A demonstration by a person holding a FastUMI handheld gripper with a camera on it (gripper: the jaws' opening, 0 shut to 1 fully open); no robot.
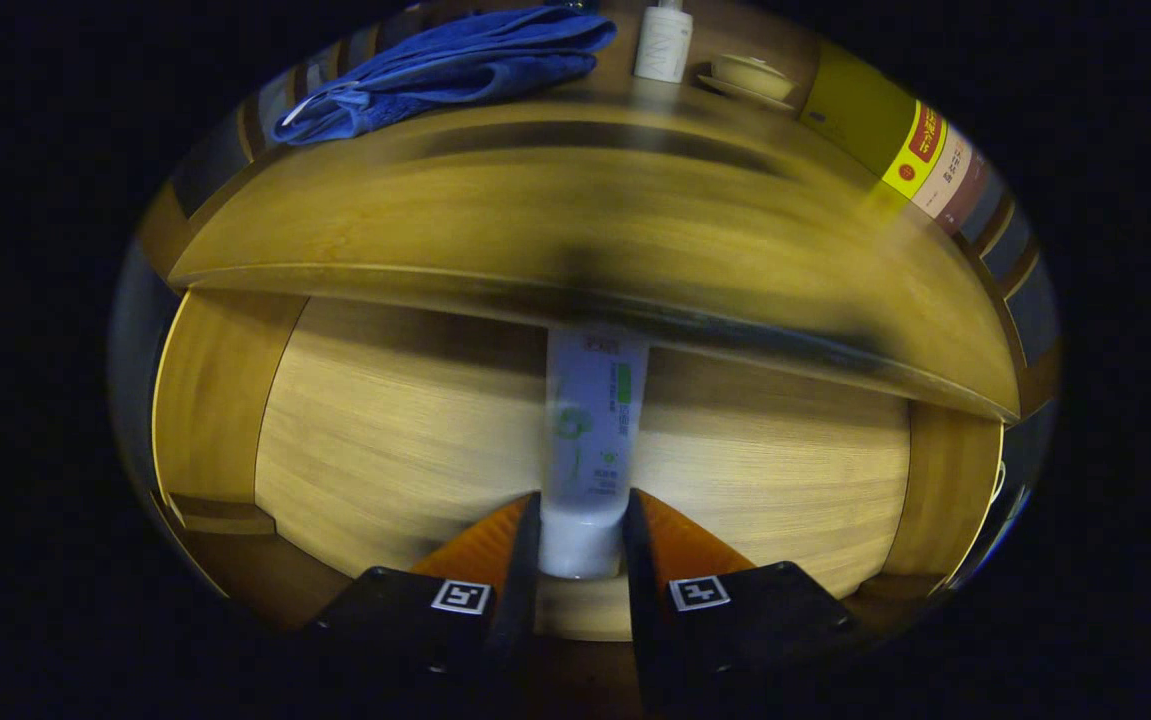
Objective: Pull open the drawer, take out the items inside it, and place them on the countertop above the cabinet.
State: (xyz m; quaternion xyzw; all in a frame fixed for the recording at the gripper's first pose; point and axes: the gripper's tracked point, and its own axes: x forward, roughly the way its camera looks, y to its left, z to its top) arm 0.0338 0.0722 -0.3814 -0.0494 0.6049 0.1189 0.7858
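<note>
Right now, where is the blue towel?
The blue towel lies on the countertop, far beyond the gripper, beside a white bottle.

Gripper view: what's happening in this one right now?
The gripper is shut on a white tube, fingers pressing its capped end, over the open drawer. The countertop lies beyond, already carrying a blue towel, a white bottle and a small bowl.
</note>
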